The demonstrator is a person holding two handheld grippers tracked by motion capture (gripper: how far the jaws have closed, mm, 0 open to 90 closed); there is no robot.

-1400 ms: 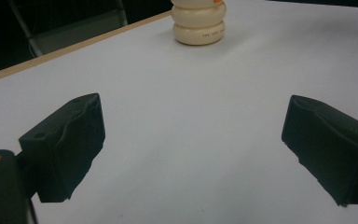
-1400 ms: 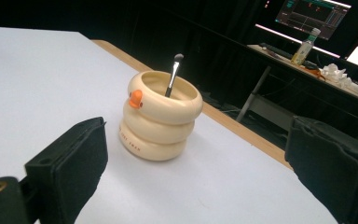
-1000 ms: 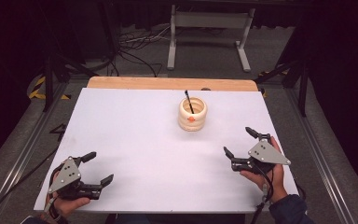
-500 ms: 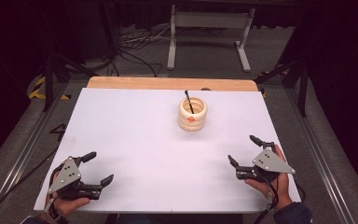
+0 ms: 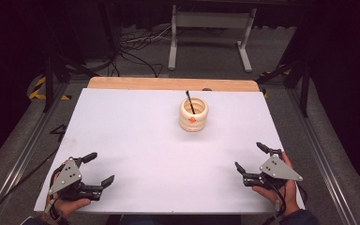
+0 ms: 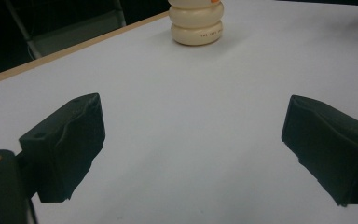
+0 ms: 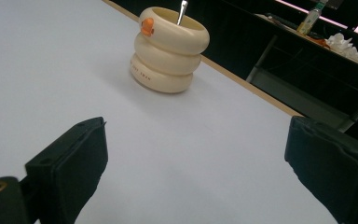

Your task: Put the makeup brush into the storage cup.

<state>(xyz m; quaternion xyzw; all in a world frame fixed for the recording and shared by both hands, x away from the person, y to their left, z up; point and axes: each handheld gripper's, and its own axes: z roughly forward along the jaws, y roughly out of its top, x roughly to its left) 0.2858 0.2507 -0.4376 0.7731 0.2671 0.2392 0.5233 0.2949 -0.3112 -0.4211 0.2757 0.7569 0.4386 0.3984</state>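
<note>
A cream holder made of three stacked rings [image 5: 193, 115] stands upright on the white table [image 5: 136, 136], right of centre toward the back. It carries a small orange figure on its rim, and a thin dark stick [image 5: 189, 101] leans out of its top. The holder [image 6: 196, 22] appears far ahead in the left gripper view, and the holder [image 7: 170, 50] appears closer in the right gripper view. My left gripper [image 5: 98, 167] rests at the front left corner, open and empty. At the front right, my right gripper [image 5: 250, 156] is open with nothing between its jaws.
A wooden strip [image 5: 168, 84] runs along the table's far edge. Beyond it stand a grey metal stand [image 5: 211, 28] and cables on the floor. A dark shelf with a bottle [image 7: 310, 16] appears behind the table in the right gripper view.
My right gripper has drawn back toward the front edge and slightly right. The left gripper and the holder have stayed put.
</note>
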